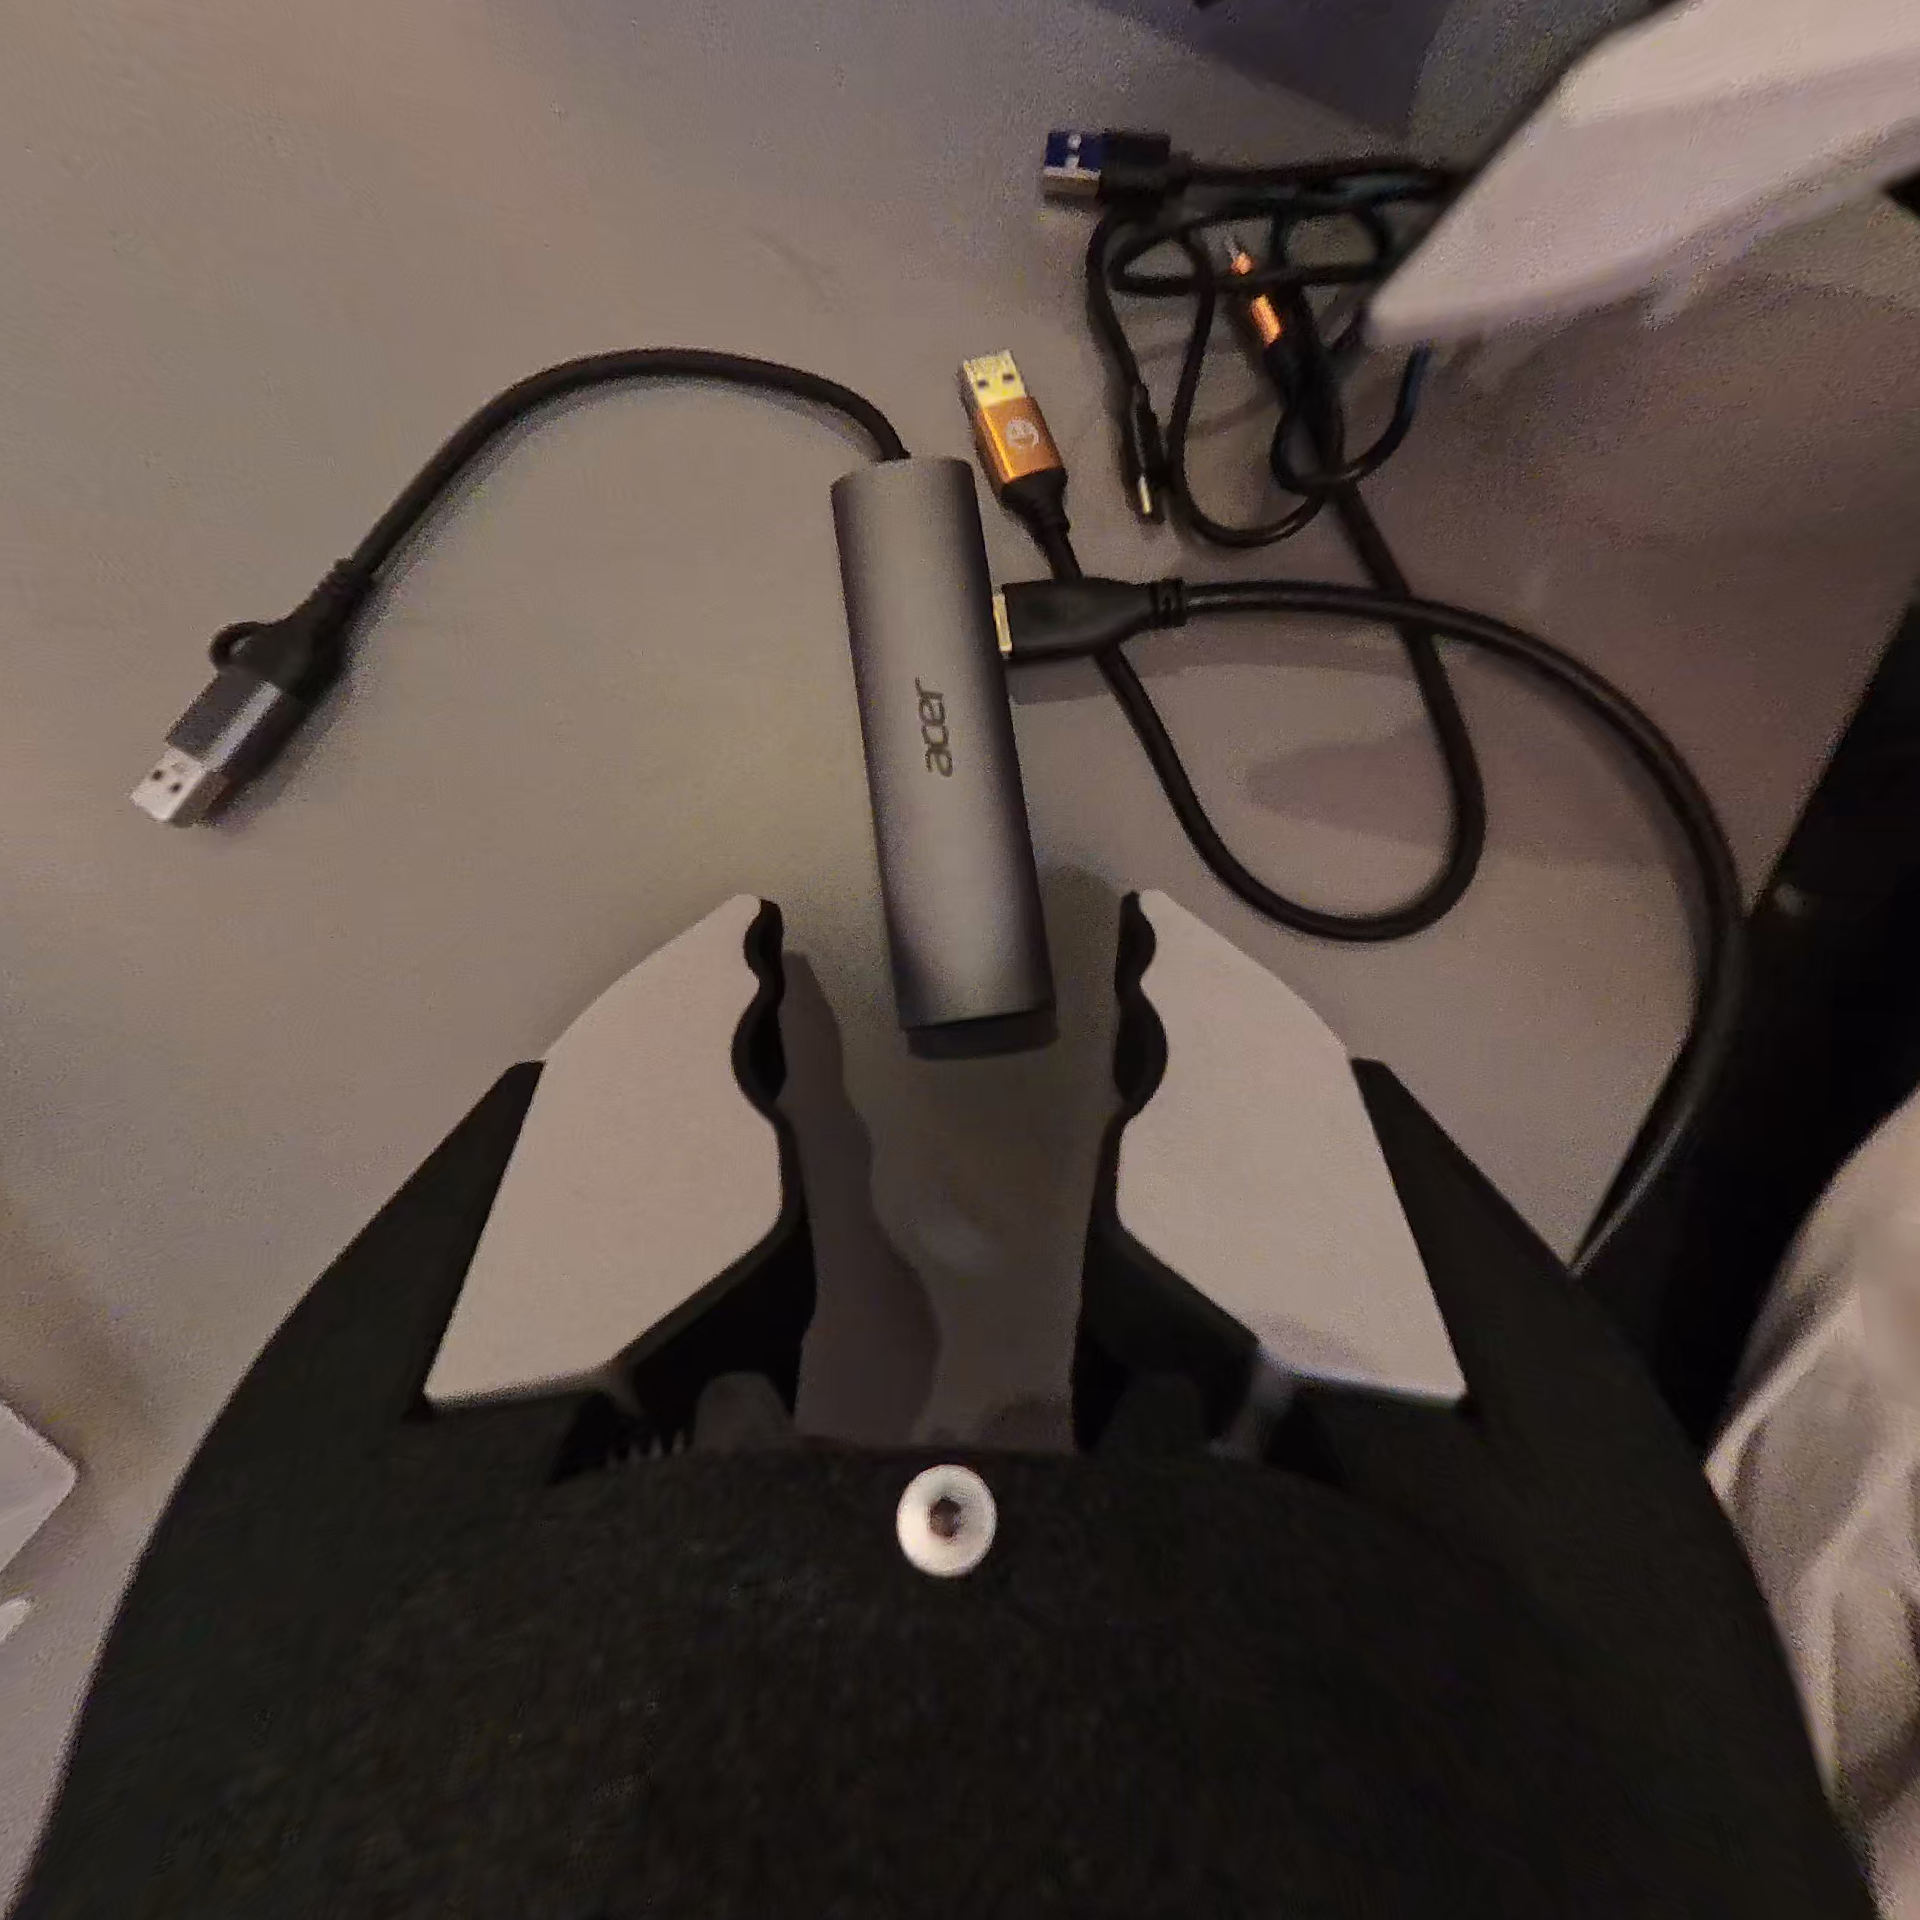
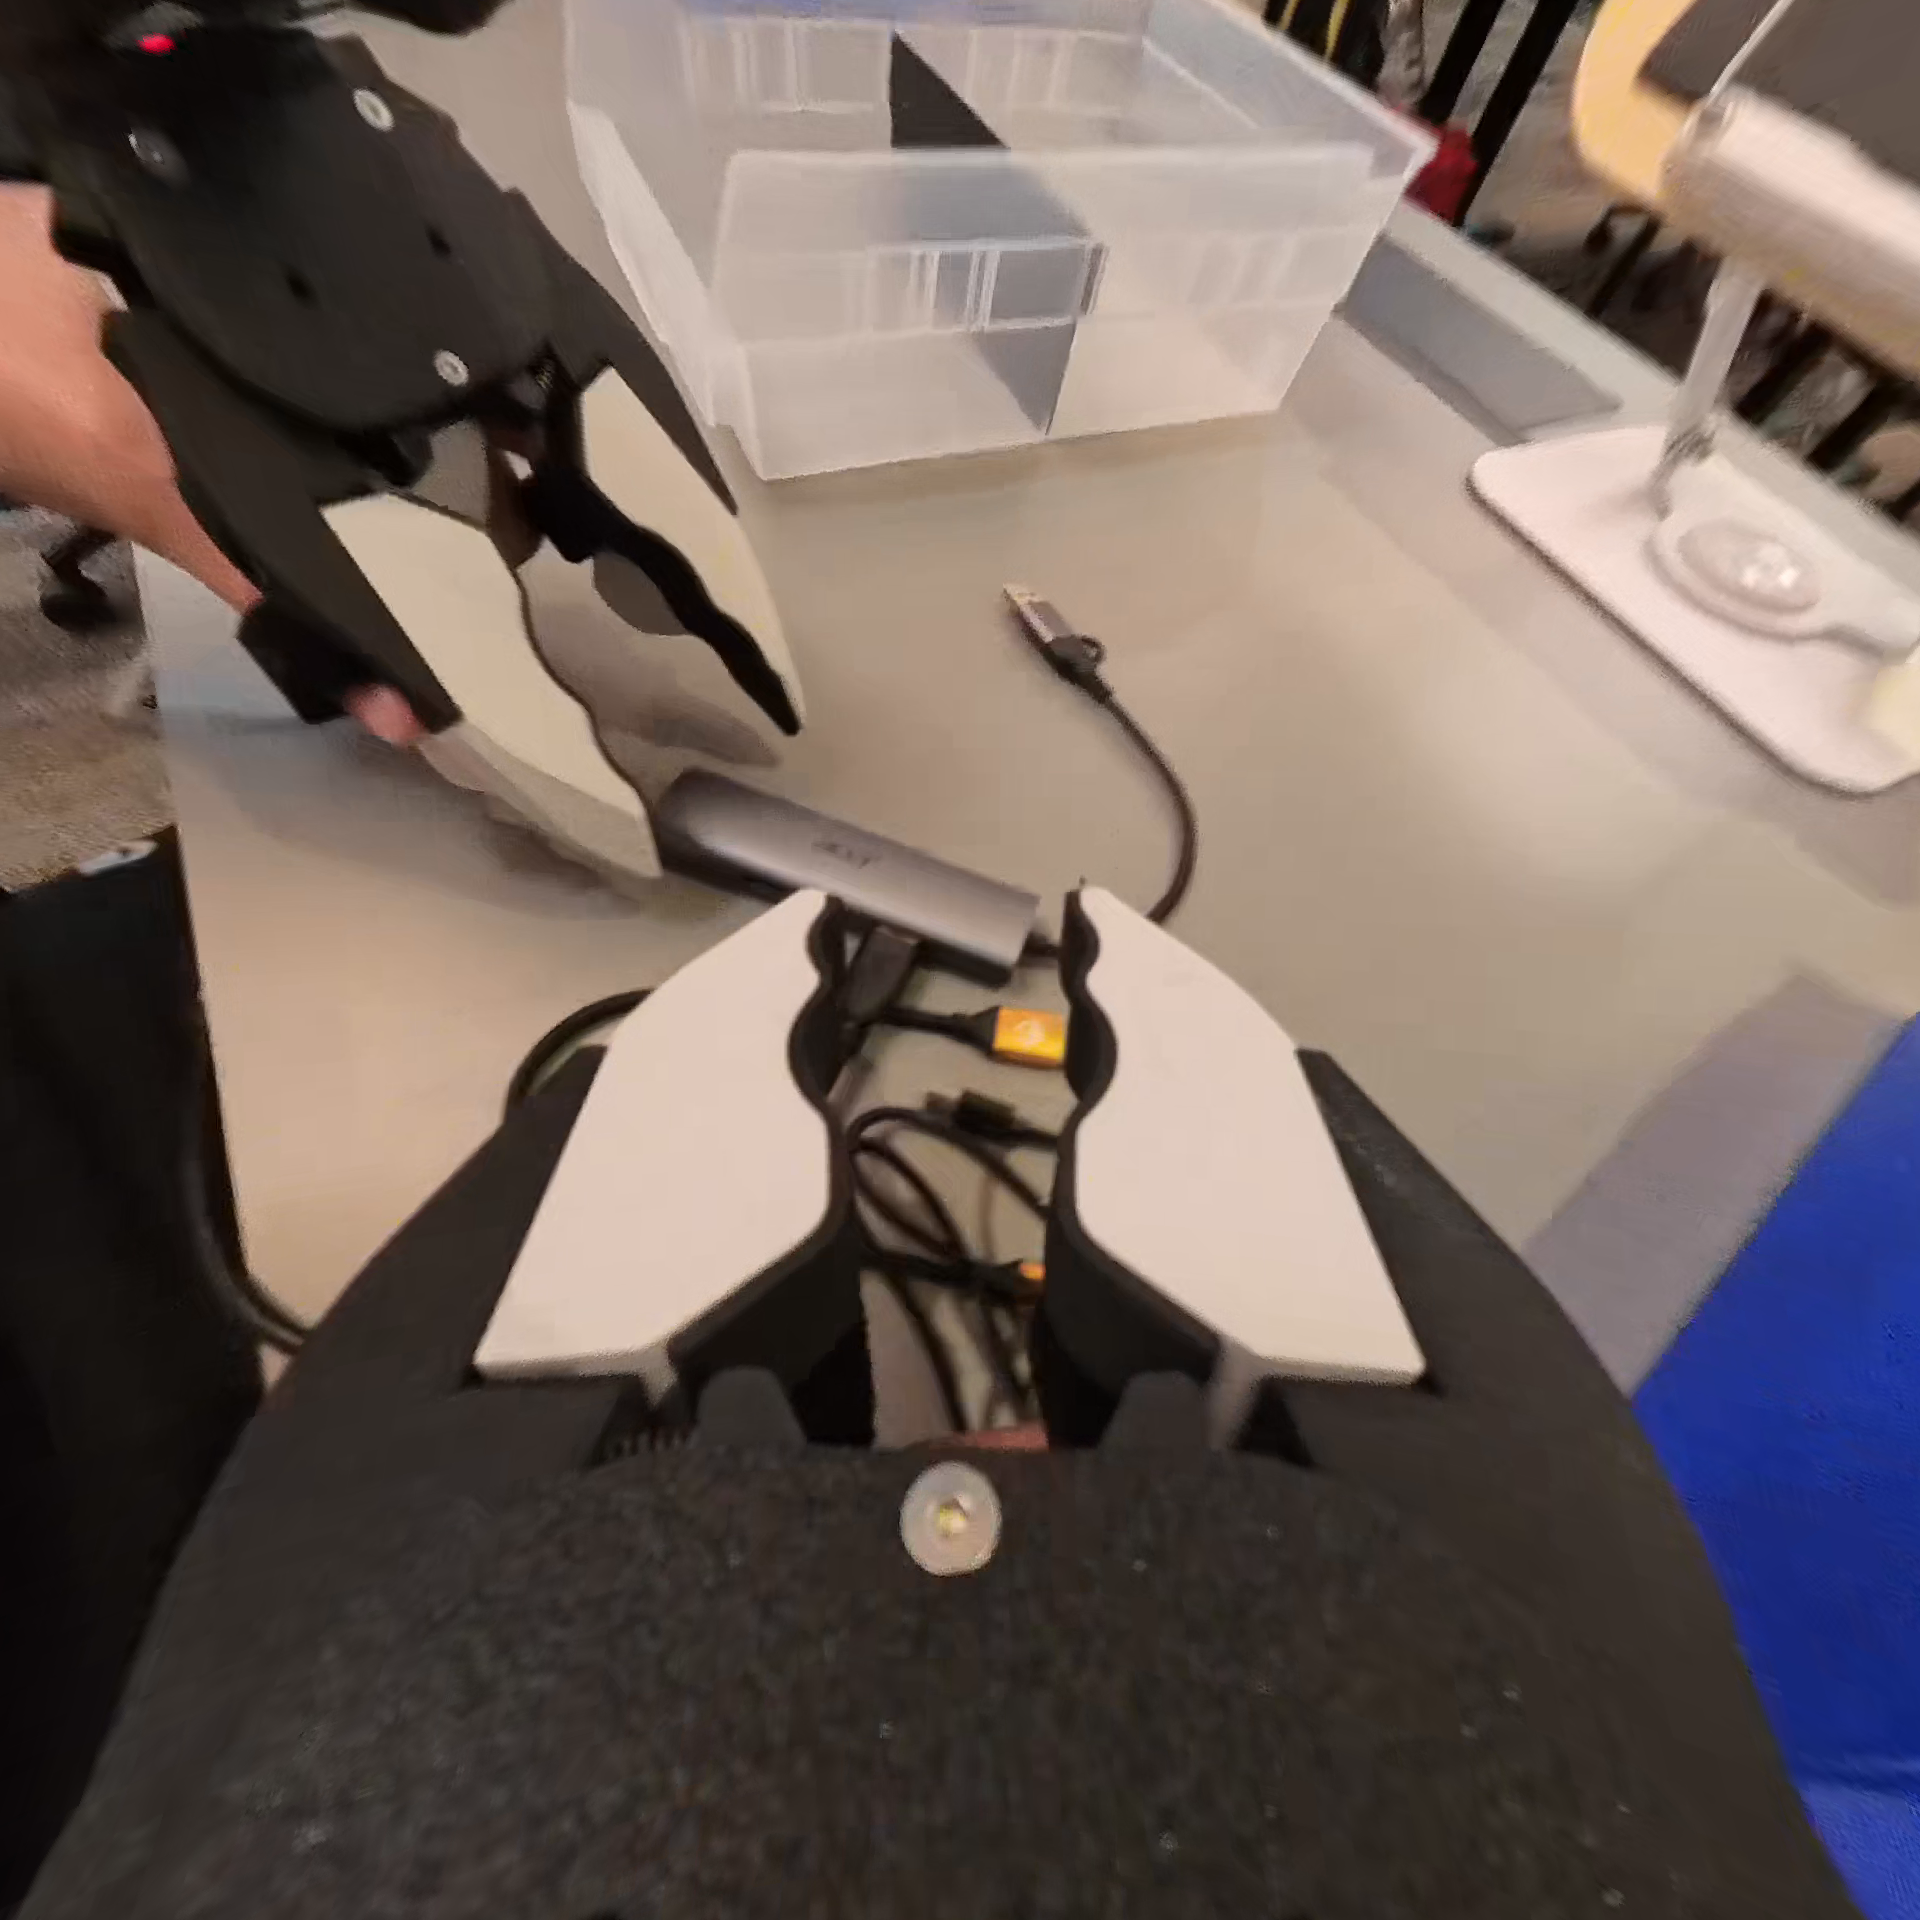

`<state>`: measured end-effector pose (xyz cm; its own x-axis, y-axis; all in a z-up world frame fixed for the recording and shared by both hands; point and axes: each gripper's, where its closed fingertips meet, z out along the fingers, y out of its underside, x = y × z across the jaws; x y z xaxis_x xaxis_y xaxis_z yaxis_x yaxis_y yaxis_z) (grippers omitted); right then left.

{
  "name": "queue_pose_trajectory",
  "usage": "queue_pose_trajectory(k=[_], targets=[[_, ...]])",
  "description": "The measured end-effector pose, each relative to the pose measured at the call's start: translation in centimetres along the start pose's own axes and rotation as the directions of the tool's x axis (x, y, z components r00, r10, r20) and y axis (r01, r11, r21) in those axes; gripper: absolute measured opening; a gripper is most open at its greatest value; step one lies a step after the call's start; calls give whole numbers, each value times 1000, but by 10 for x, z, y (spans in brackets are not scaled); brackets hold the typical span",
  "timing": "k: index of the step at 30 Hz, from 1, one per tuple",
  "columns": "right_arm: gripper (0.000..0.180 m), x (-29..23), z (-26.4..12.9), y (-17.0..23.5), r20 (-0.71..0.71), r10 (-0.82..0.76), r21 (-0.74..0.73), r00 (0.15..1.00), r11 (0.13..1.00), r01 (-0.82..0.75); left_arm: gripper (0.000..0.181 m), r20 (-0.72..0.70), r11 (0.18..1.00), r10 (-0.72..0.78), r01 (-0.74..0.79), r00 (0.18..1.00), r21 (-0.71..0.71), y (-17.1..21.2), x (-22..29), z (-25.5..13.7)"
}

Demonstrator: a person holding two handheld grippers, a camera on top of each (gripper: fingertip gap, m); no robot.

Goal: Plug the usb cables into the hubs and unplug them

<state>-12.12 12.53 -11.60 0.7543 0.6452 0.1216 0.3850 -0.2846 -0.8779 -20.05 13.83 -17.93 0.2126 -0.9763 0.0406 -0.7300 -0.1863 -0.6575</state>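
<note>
One black USB plug point(image 1: 1081, 615) seated in side port of grey aluminium bar hub point(image 1: 940, 748) on tabletop point(image 1: 416, 260); judge unplug step next. Left wrist view: left gripper point(image 1: 943, 914) jaws wide open, empty, straddling hub's near end; needs to clamp hub. Orange-gold USB plug point(image 1: 1013, 426) loose just beside hub, cable tangle point(image 1: 1247, 343) behind.

Right wrist view: right gripper point(image 2: 945, 914) jaws part open, empty, over plugged connector. Clear plastic bin point(image 2: 987, 239), white stand point(image 2: 1683, 582) well apart, no obstruction.

Grey hub point(image 1: 940, 748) between parted tongs point(image 1: 945, 914)
</note>
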Motion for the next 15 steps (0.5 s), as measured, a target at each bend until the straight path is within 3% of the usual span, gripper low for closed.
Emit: queue_pose_trajectory(k=[3, 5, 9, 15], targets=[[40, -9, -1, 14, 43, 119, 9, 992, 993, -119, 58, 13, 999, 2, -2, 1000, -46, 4, 3, 15], [41, -7, 0, 19, 61, 153, 1, 986, 988, -154, 35, 37, 999, 38, -38, 999, -14, 1, 4, 19], [45, -3, 2, 19, 78, 203, -6, 976, 979, -204, 32, 37, 999, 28, -27, 999, -27, 0, 3, 19], [49, -1, -18, -10, 16, -194, 50, 981, 980, 193, 31, -183, 986, -150, 160, 972, 42, -18, 1, -22]])
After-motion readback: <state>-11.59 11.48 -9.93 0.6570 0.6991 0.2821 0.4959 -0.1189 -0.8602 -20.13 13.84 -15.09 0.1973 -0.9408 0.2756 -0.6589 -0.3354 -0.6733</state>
